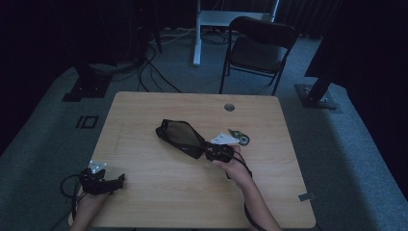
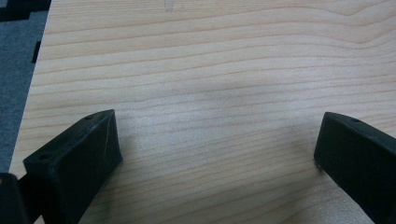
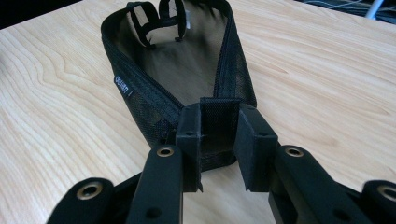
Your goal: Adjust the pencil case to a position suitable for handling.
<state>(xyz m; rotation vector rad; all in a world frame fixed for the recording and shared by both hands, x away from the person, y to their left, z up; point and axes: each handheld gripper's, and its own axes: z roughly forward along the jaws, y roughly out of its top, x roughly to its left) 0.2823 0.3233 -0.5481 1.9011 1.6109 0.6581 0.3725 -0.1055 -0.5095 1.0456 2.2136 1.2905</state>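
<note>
The right claw [image 3: 219, 154] grips the near end of a black mesh pouch [image 3: 182, 70], probably unzipped, on the table [image 3: 56, 126]. The left claw [image 2: 217, 154] stands open above bare wood.

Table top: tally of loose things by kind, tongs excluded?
Black mesh pouch, unzipped, its near end pinched in the right tongs: 1
White card or paper piece: 1
Small green and black roller-like item, too small to name for sure: 1
Total: 3
</note>
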